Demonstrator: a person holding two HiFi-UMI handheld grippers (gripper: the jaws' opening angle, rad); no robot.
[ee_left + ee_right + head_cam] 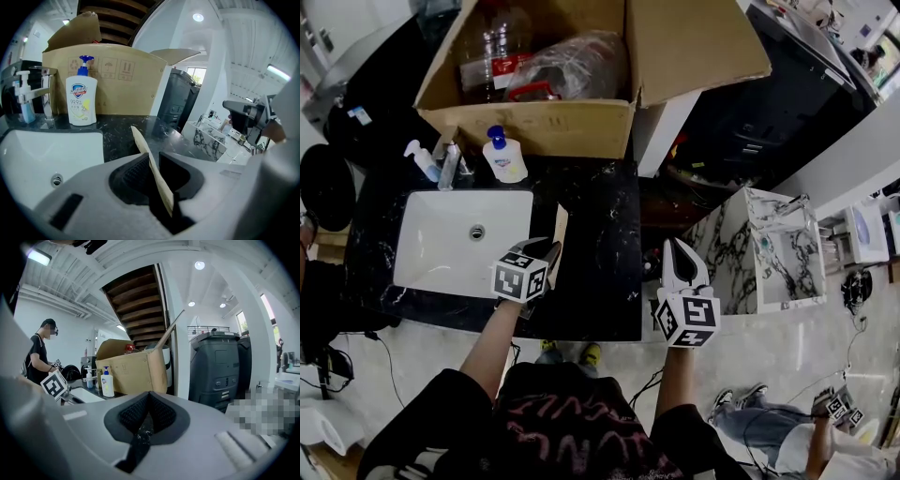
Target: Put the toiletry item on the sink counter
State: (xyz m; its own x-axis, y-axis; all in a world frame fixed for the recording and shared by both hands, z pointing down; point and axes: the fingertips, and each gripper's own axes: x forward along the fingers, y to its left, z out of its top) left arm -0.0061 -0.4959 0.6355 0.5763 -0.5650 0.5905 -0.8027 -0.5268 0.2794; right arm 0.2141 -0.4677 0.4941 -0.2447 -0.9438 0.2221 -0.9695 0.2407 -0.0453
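A thin, flat tan toiletry item (149,161) stands edge-on between the jaws of my left gripper (152,165), which is shut on it. In the head view this gripper (547,253) hovers over the black marble sink counter (600,234), just right of the white basin (441,248), and the tan item (562,227) sticks out ahead of it. Past the counter's right edge, my right gripper (674,249) is shut with nothing in it. Its own view shows the ribbed pads pressed together (148,403).
An open cardboard box (534,127) fills the back of the counter. In front of it stand a white soap bottle with a blue pump (503,156), a chrome faucet (449,165) and a small pump bottle (422,160). A marble-patterned stand (769,248) sits to the right. Another person (40,352) is at far left.
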